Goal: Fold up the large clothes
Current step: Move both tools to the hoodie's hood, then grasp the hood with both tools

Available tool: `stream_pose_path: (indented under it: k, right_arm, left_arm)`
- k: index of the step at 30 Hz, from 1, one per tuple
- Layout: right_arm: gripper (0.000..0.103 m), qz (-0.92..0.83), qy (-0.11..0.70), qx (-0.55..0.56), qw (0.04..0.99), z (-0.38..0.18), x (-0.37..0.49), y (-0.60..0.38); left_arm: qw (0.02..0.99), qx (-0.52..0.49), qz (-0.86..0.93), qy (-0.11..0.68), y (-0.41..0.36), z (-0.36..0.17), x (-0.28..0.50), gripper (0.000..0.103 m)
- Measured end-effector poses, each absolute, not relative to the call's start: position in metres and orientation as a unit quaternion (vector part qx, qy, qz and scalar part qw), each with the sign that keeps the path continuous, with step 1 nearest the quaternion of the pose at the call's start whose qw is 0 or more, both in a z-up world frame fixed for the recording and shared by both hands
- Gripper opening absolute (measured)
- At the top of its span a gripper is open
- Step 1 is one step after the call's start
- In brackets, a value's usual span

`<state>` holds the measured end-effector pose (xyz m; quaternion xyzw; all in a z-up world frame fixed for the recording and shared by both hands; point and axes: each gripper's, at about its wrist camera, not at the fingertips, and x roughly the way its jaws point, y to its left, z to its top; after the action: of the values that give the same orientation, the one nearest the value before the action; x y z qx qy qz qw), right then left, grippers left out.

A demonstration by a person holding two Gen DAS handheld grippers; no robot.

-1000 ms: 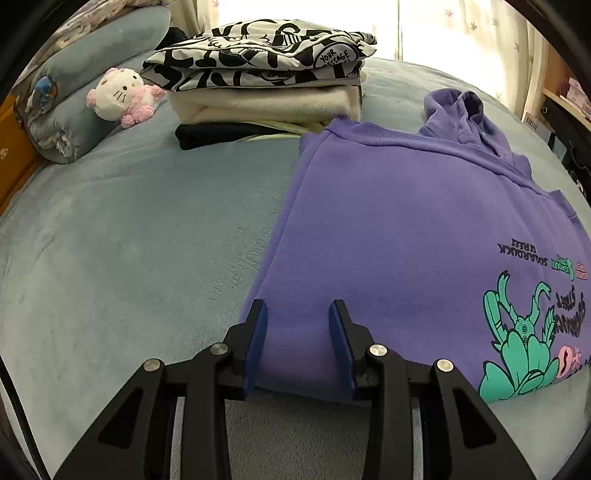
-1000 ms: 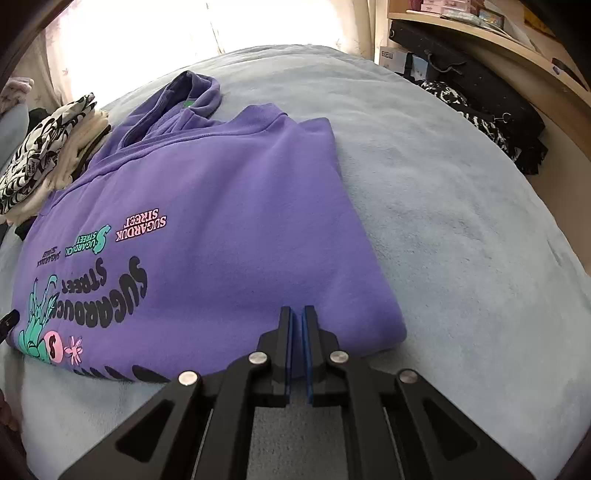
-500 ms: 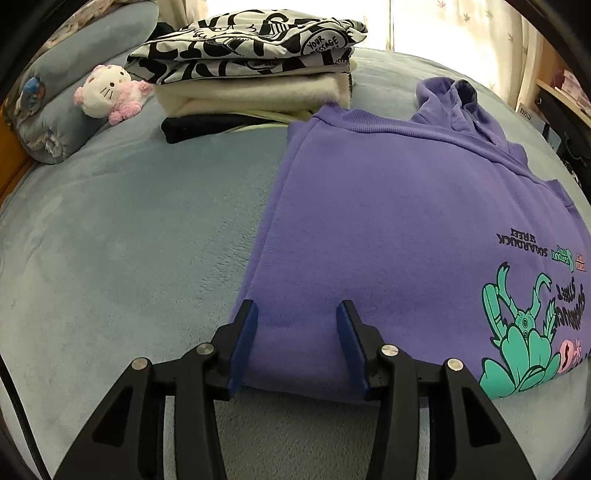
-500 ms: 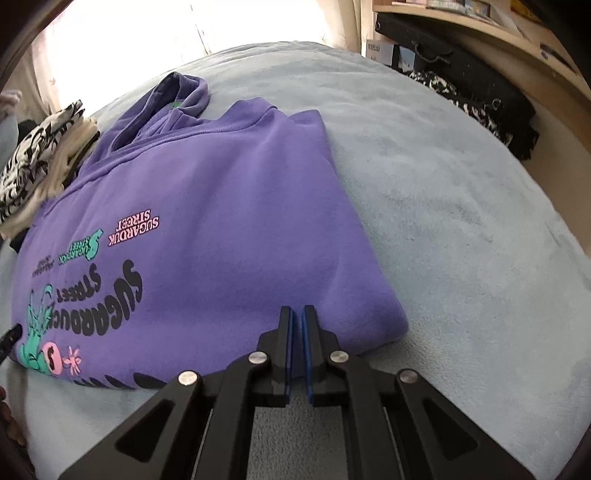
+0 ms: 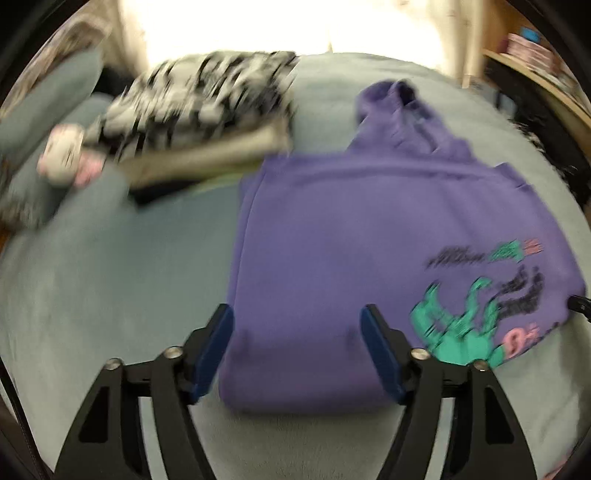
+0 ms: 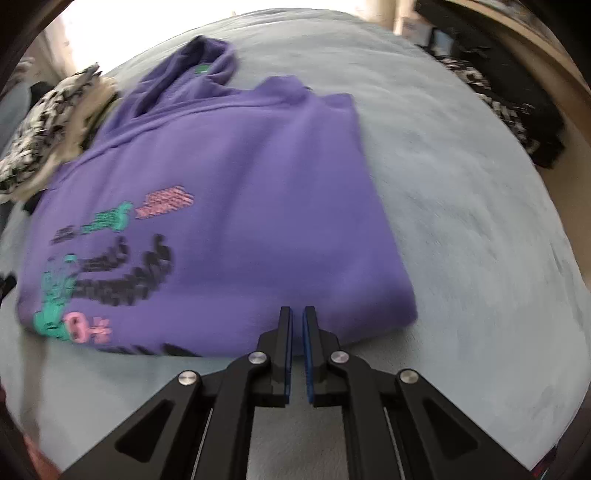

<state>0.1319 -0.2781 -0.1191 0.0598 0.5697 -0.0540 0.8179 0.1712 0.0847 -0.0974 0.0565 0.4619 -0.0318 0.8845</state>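
light: blown-out daylight from window at top | blur: left view smeared, right view milder | edges: fisheye bending, dark corner vignette

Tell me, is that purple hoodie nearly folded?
Partly. The purple hoodie lies flat on the bed, sides folded in. Nothing is held: the left gripper has just been opening, nothing between its jaws; the right gripper is shut, empty. Hood and body remain unfolded.

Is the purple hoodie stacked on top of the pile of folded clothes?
No. The purple hoodie lies flat on the grey-blue blanket, beside the pile of folded clothes rather than on it.
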Motion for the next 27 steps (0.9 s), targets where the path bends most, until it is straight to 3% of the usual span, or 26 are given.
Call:
stream_pose_path:
  k: [1, 8, 14, 20, 27]
  right_arm:
    - [0.005, -0.041, 0.572, 0.064, 0.817, -0.110, 0.138, -0.279]
    - [0.005, 0.006, 0.544, 0.100, 0.833, -0.045, 0.203, -0.289]
    - [0.006, 0.024, 0.500, 0.110, 0.859, -0.006, 0.301, -0.287]
    - [0.007, 0.043, 0.498, 0.152, 0.852, -0.029, 0.396, -0.288]
    - [0.007, 0.052, 0.517, 0.187, 0.834, -0.084, 0.475, -0.288]
  left_arm:
    - [0.886, 0.062, -0.040, 0.457, 0.081, -0.087, 0.177, 0.080]
    - [0.887, 0.083, -0.096, 0.443, 0.047, -0.033, 0.251, 0.080]
    - [0.884, 0.096, -0.106, 0.446, -0.001, -0.022, 0.355, 0.080]
    - [0.863, 0.090, -0.078, 0.491, -0.032, -0.061, 0.471, 0.080]
    - [0.849, 0.092, -0.053, 0.518, -0.051, -0.113, 0.553, 0.080]
